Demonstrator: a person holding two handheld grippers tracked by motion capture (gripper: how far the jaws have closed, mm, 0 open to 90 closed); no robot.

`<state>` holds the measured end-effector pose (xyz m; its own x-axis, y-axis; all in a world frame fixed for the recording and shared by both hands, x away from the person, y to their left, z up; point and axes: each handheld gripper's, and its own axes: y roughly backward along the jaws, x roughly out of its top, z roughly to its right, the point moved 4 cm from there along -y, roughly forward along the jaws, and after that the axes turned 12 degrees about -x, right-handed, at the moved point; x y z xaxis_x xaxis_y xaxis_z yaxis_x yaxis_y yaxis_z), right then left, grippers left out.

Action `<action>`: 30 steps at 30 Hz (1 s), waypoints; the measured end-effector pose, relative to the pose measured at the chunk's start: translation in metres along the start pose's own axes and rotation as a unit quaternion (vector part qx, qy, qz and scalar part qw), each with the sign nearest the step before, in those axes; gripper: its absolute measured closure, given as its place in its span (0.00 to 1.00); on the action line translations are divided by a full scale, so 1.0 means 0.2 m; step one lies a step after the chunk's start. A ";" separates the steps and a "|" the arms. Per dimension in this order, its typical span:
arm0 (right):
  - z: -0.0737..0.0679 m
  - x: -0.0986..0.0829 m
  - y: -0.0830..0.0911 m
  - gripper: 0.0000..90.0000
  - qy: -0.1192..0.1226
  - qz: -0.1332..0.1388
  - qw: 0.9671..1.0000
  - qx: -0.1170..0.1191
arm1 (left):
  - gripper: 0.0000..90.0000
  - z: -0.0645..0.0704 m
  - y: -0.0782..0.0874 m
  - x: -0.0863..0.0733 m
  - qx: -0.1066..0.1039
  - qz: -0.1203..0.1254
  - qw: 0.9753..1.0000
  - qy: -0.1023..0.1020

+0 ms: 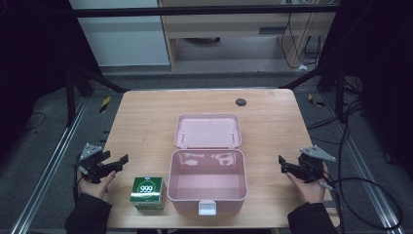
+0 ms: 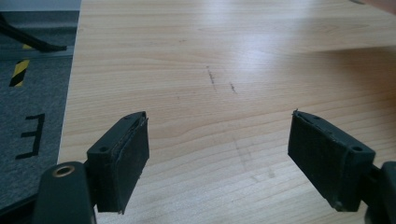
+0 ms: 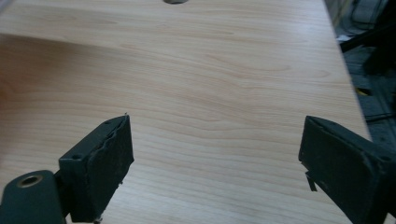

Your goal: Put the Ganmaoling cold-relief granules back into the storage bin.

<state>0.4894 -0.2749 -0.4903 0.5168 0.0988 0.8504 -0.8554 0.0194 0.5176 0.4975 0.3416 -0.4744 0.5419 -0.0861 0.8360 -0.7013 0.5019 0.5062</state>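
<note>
near the front edge of the table, a little left of centre, sits a small green box with "999" in white on its top face; it lies flat, roughly square from above, its printed top facing up and one side facing the person. just to its right, close but apart, stands a pink case with its lid thrown back flat toward the far side, so the case's long axis runs left to right and its white latch faces the person. the inside looks bare.

the left gripper is held low over the table's left edge, up and left of the green box, jaws pointing right toward the case and spread wide with nothing between them. the right gripper is held at the right side of the table, pointing left toward the case, jaws also wide apart and empty. in both gripper views bare wood grain lies between the black pads.
</note>
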 end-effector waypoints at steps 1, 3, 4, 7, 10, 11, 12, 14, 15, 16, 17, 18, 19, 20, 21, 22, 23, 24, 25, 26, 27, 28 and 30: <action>-0.01 0.00 0.00 0.11 -0.002 -0.001 1.000 0.010 | 0.22 0.00 0.00 0.01 -0.002 0.001 1.000 -0.003; -0.02 0.01 0.00 0.11 0.007 0.002 1.000 0.013 | 0.22 0.01 0.01 0.02 -0.014 -0.004 1.000 -0.008; -0.03 0.01 0.00 0.11 0.011 0.003 1.000 0.014 | 0.22 0.02 0.01 0.03 -0.016 -0.007 1.000 -0.013; -0.02 0.01 0.01 0.11 0.020 0.009 1.000 0.011 | 0.24 0.04 0.02 0.06 -0.026 -0.008 0.999 -0.029; -0.01 0.00 0.01 0.11 0.023 0.010 1.000 0.007 | 0.25 0.05 0.04 0.08 -0.037 -0.010 0.998 -0.043; -0.01 0.00 0.01 0.10 0.023 0.009 1.000 0.007 | 0.25 0.06 0.04 0.10 -0.044 -0.009 0.998 -0.047; -0.01 0.00 0.01 0.10 0.024 0.011 1.000 0.008 | 0.24 0.07 0.05 0.10 -0.048 -0.007 0.998 -0.051; -0.01 0.01 0.00 0.09 0.022 0.012 1.000 0.014 | 0.24 0.08 0.07 0.13 -0.057 -0.007 0.996 -0.061; -0.01 0.01 0.00 0.09 0.022 0.013 1.000 0.016 | 0.24 0.08 0.08 0.13 -0.063 -0.007 0.996 -0.065; -0.01 0.01 0.00 0.09 0.024 0.014 0.999 0.016 | 0.24 0.08 0.09 0.14 -0.068 -0.009 0.995 -0.069; -0.02 0.01 0.00 0.09 0.026 0.014 0.999 0.015 | 0.23 0.09 0.10 0.15 -0.073 -0.010 0.995 -0.074; -0.02 0.01 0.00 0.09 0.028 0.015 0.999 0.015 | 0.22 0.09 0.11 0.16 -0.080 -0.012 0.994 -0.078; -0.02 0.00 0.00 0.09 0.026 0.013 0.999 0.017 | 0.21 0.09 0.11 0.16 -0.086 -0.013 0.993 -0.081; -0.02 0.00 0.00 0.10 0.028 0.014 0.999 0.015 | 0.21 0.09 0.13 0.17 -0.090 -0.017 0.992 -0.086; -0.02 0.00 0.00 0.09 0.029 0.013 0.999 0.015 | 0.20 0.09 0.13 0.17 -0.095 -0.018 0.991 -0.087; -0.02 0.00 0.00 0.09 0.029 0.014 0.999 0.015 | 0.20 0.09 0.13 0.17 -0.095 -0.018 0.991 -0.087; -0.02 0.00 0.00 0.09 0.029 0.015 0.999 0.015 | 0.19 0.09 0.14 0.19 -0.105 -0.022 0.990 -0.092; -0.02 0.01 0.00 0.09 0.031 0.015 0.999 0.014 | 0.18 0.10 0.15 0.20 -0.110 -0.025 0.989 -0.096; -0.02 0.01 0.00 0.09 0.029 0.015 0.999 0.015 | 0.18 0.11 0.16 0.21 -0.115 -0.029 0.988 -0.101; -0.02 0.01 0.00 0.10 0.029 0.015 0.999 0.014 | 0.17 0.11 0.16 0.22 -0.119 -0.030 0.987 -0.105; -0.02 0.00 0.00 0.09 0.030 0.015 0.999 0.015 | 0.17 0.13 0.17 0.24 -0.128 -0.033 0.985 -0.110; -0.02 0.00 0.00 0.09 0.031 0.015 0.999 0.015 | 0.17 0.13 0.17 0.24 -0.134 -0.038 0.984 -0.115; -0.02 0.00 0.00 0.09 0.033 0.013 0.999 0.014 | 0.17 0.15 0.18 0.26 -0.145 -0.047 0.980 -0.130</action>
<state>0.4891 -0.2710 -0.4904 0.4905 0.1638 0.8559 -0.8666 -0.0120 0.4989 0.4874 0.3286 -0.4058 0.4349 -0.3420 0.8330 -0.4725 0.7008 0.5344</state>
